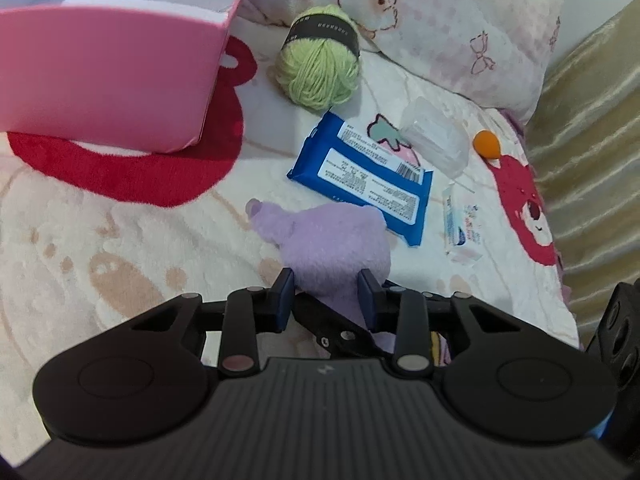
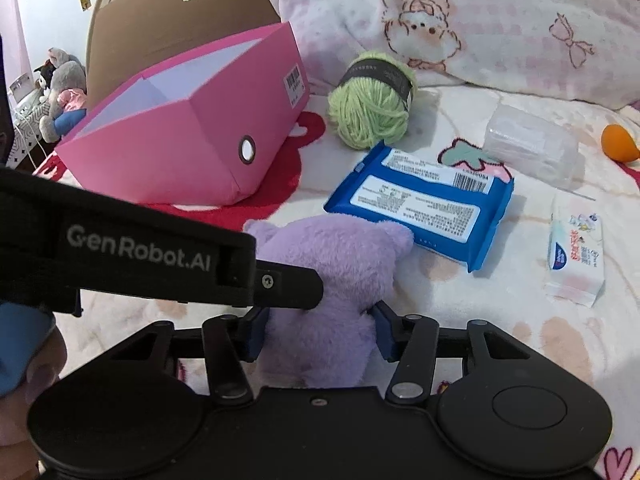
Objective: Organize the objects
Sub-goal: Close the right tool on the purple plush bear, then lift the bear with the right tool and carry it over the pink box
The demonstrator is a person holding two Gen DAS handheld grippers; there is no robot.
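A purple plush toy (image 1: 336, 240) lies on the patterned blanket, partly over a blue wipes pack (image 1: 360, 176). My left gripper (image 1: 326, 296) is shut on the toy's near end, its blue pads pressing into the fur. My right gripper (image 2: 320, 330) also has its pads pressed against the plush toy (image 2: 340, 264) from both sides. In the right wrist view the left gripper's finger (image 2: 292, 286) reaches in from the left and rests on the toy. An open pink box (image 1: 108, 76) (image 2: 192, 148) stands to the far left on a red mat.
A green yarn ball (image 2: 370, 108) sits beside the box. Beyond the blue wipes pack (image 2: 420, 208) lie a clear plastic case (image 2: 532, 148), an orange object (image 2: 620, 142) and a small tissue packet (image 2: 576, 256). A pillow (image 2: 480, 20) lines the back; a brown cushion (image 2: 180, 12) stands behind the box.
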